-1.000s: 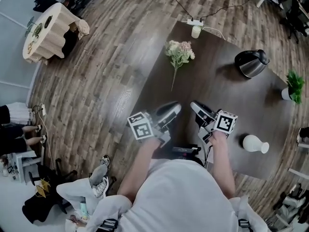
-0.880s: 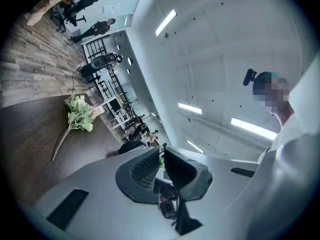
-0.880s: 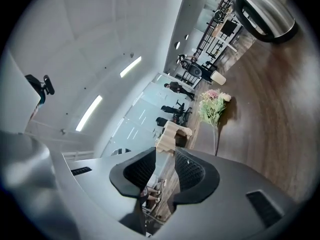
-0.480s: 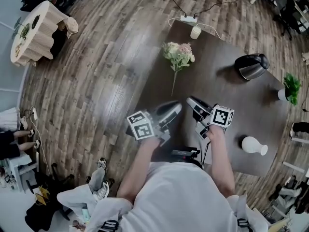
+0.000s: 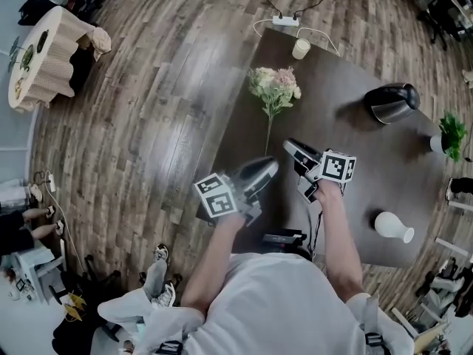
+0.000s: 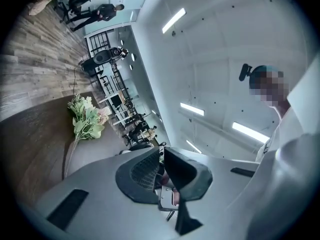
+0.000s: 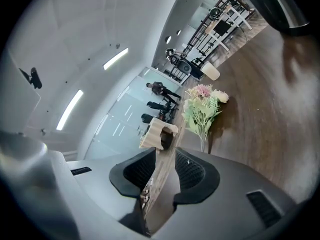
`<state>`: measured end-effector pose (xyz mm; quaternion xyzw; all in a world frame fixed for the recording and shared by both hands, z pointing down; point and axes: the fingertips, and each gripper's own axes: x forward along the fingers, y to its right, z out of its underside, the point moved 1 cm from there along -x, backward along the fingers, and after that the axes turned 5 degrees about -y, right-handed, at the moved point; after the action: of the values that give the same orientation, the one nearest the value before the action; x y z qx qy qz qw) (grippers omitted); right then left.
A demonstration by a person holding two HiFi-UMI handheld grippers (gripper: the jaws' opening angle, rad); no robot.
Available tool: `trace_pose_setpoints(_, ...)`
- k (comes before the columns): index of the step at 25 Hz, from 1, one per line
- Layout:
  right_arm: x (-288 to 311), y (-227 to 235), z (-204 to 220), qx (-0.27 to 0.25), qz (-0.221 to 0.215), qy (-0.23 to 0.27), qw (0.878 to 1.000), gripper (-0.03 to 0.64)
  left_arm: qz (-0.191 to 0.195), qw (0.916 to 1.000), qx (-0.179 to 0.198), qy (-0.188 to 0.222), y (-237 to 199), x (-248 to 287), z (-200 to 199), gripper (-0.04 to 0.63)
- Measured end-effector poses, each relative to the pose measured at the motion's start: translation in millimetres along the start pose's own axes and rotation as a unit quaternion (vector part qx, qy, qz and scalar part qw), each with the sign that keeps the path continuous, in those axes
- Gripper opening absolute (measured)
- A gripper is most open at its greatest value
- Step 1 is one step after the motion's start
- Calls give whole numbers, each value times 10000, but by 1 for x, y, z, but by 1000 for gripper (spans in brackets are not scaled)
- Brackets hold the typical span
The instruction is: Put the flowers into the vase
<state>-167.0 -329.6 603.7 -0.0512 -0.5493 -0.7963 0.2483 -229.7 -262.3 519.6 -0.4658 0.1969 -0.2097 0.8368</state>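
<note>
The fingers (image 6: 142, 171) of the left gripper (image 5: 267, 170) are seen pressed together, nothing between them, over the near edge of the dark table (image 5: 347, 161). The flowers (image 5: 273, 89) are laid flat further out on it, stem end towards both grippers. The fingers (image 7: 192, 170) of the right gripper (image 5: 292, 148) are held spread and empty, near the stem's end. The white vase (image 5: 393, 226) is seen at the table's far right, well apart from the flowers

Reads to me as an open-plan office or lab hall. Wood-plank floor (image 5: 162, 124), long dark surface (image 5: 347, 161) carrying a kettle (image 5: 392, 102), power strip (image 5: 284, 21) at its far end. Ceiling strip lights (image 6: 174, 20), glass partitions (image 7: 120, 121), people standing (image 6: 97, 13) far off.
</note>
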Motion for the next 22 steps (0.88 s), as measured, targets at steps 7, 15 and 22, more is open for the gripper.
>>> trace_pose_setpoints(7,20,32,-17,162,274,-105,9994,117,-60,9999,-53,-64,-23,11,-7,15)
trace_pose_setpoints(15,46,65,-21,116,603,-376,9974,130,-178,9997,-141,-108,-48,17,-13,15)
trace_pose_setpoints(22,67,82,-32,44,888,-552,9945,143,-277,9994,-168,-134,-60,19,-15,15)
